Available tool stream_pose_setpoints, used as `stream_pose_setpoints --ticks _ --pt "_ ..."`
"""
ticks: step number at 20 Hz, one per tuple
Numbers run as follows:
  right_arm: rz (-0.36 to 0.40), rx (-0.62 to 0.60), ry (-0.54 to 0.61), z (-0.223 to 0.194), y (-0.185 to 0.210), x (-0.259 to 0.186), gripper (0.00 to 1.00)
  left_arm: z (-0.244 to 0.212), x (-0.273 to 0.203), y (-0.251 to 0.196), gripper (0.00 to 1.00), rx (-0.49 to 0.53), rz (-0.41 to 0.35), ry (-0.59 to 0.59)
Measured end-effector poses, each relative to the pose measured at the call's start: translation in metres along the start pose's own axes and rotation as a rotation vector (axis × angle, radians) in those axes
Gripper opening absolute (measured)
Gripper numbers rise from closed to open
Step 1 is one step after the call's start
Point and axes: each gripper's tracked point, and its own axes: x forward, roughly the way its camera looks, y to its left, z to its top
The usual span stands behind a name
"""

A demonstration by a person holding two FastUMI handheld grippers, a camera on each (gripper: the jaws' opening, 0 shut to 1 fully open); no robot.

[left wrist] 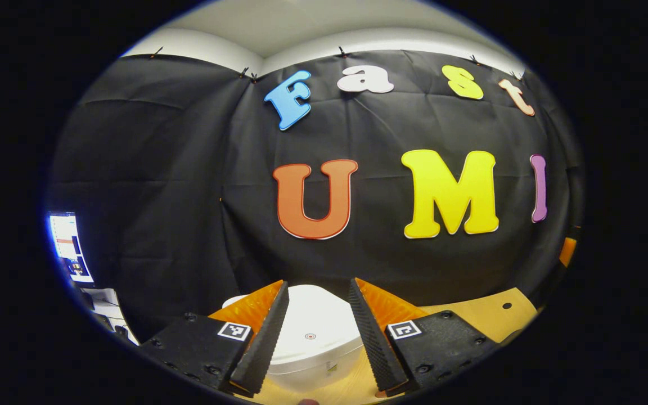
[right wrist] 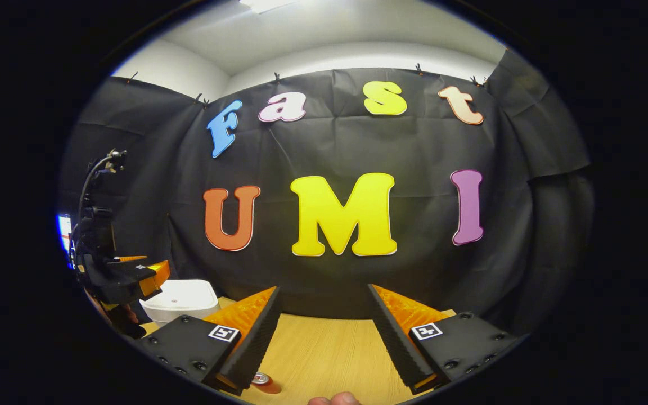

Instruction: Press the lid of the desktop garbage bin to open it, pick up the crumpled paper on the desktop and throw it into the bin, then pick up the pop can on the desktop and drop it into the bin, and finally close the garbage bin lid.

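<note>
**Both grippers spread wide, bin lid down**

In the left gripper view we see our left gripper released, its two fingers splayed apart with ridged, saw-toothed inner faces and flat blocky housings bearing small square markers. Between those fingers sits the garbage bin, a smooth, glossy white plastic box with rounded corners. Its lid lies flat and closed, with a tiny round mark near the middle of the top. The bin rests on the table, a pale wood-grain surface with a small dark hole near its far edge. A lit screen glows at the far left.

In the right gripper view our right gripper is likewise released, fingers well apart over bare wood grain, gripping nothing. Beside the tip of the left-hand finger in this view we catch the round metallic top of the pop can, lying low at the table's near edge and mostly hidden. Farther off to the left, the other gripper hovers just above the white bin, a black cable curling up from it. We cannot tell where the crumpled paper lies.
</note>
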Motion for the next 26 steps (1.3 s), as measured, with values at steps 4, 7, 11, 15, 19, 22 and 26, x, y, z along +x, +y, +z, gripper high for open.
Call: stream_pose_setpoints --ticks 4,7,11,15,19,22,26 --pt "-0.003 -0.016 0.015 -0.005 -0.007 0.002 0.94 -0.027 0.014 0.011 0.58 -0.01 0.02 0.078" --pt "-0.01 -0.021 0.025 -0.008 -0.012 0.004 0.95 -0.049 0.023 0.016 0.42 -0.009 0.043 0.143" --pt "-0.016 -0.03 0.042 -0.015 -0.015 0.005 0.94 -0.078 0.028 0.023 0.23 0.001 0.056 0.211" --pt "-0.029 -0.027 0.065 -0.024 -0.021 0.006 0.95 -0.082 0.032 0.018 0.13 0.025 0.064 0.22" --pt "-0.04 -0.012 0.082 -0.03 -0.024 0.006 0.95 -0.089 0.031 0.022 0.1 0.005 0.088 0.238" --pt "-0.047 -0.007 0.085 -0.031 -0.024 0.006 0.93 -0.092 0.029 0.022 0.1 -0.033 0.107 0.261" --pt "-0.046 -0.009 0.077 -0.029 -0.021 0.005 0.95 -0.079 0.03 0.02 0.1 -0.013 0.08 0.233"
